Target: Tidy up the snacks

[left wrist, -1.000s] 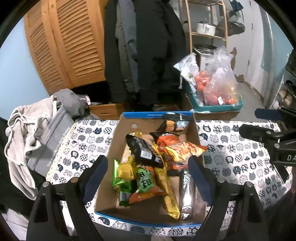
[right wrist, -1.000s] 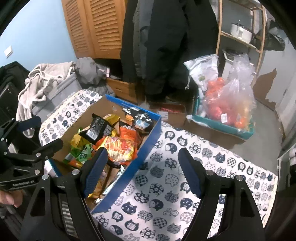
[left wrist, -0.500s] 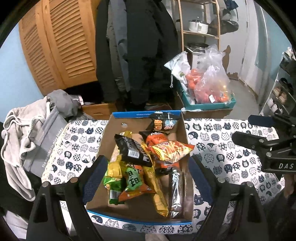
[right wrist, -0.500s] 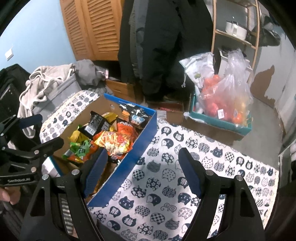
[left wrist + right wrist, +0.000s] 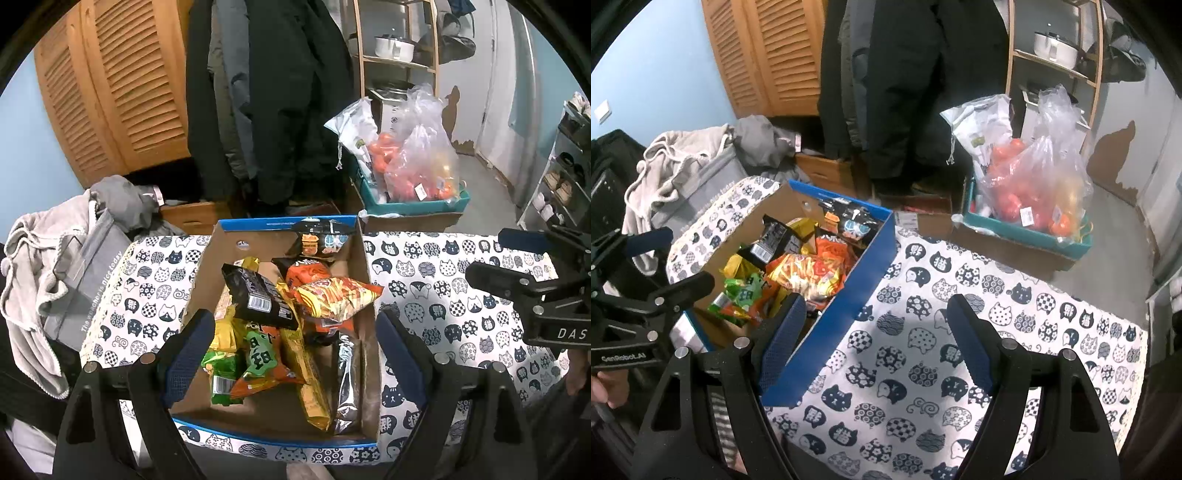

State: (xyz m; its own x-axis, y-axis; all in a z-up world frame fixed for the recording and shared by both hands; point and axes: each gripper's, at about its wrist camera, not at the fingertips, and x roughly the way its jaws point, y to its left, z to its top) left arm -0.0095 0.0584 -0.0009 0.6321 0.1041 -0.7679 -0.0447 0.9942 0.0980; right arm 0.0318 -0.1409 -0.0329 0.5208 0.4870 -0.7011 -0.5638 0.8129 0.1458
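A cardboard box with blue outer walls [image 5: 365,269] [image 5: 849,295] sits on a cat-print tablecloth [image 5: 424,295] [image 5: 923,350]. It holds several snack packets: a black one [image 5: 258,295], an orange-yellow one [image 5: 336,295] [image 5: 809,273], a green one [image 5: 221,365], a long gold one [image 5: 306,373] and a silver one [image 5: 345,380]. My left gripper [image 5: 295,347] is open and empty above the box's near half. My right gripper [image 5: 875,332] is open and empty over the cloth beside the box's right wall.
A teal crate with plastic bags of orange produce [image 5: 417,173] [image 5: 1034,195] stands behind the table. Dark coats [image 5: 280,92] hang at the back beside louvred wooden doors [image 5: 122,85]. Grey clothes and a grey bag [image 5: 74,273] lie left of the table.
Both grippers have pulled back and up a little, so the box and the cloth sit lower and smaller in both views. Both stay open and empty.
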